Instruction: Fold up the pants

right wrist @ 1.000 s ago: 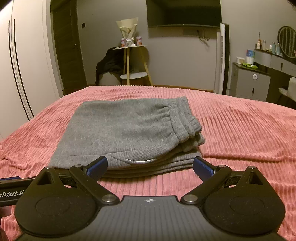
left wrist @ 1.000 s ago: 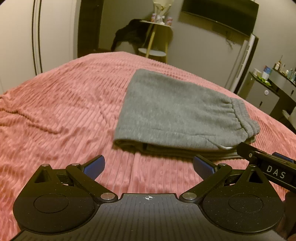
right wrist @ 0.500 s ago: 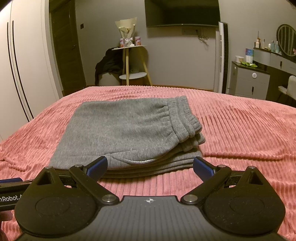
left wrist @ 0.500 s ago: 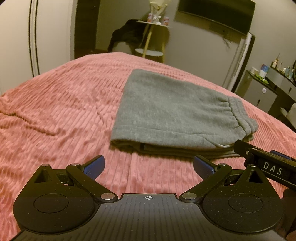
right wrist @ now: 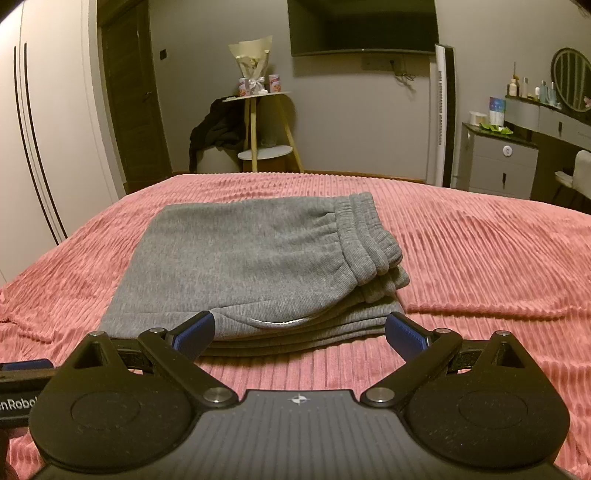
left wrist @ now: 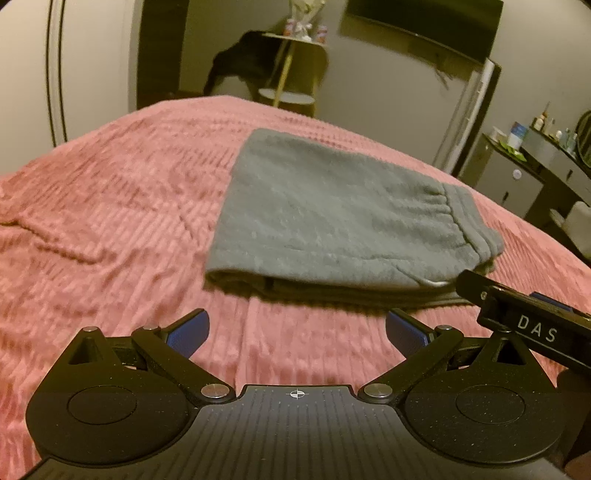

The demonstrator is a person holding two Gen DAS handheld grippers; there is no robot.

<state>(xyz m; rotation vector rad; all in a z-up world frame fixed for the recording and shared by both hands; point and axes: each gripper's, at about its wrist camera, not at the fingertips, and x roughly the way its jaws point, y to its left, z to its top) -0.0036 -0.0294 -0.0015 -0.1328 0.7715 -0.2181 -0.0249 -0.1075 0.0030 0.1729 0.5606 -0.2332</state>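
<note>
The grey fleece pants (right wrist: 251,266) lie folded in a stack mid-bed on the pink ribbed bedspread (right wrist: 480,258) — long axis across the bed, elastic waistband toward its right edge. Left gripper (left wrist: 297,328) and right gripper (right wrist: 300,330) hang at the near edge, jaws spread wide, empty. Beyond: a wooden side table (right wrist: 258,122) and a dark wall-mounted television (right wrist: 362,26).

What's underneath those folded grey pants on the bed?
The grey pants lie folded in stacked layers on the pink ribbed bedspread, which shows all around them. Whatever lies directly beneath or between the layers is covered.
</note>
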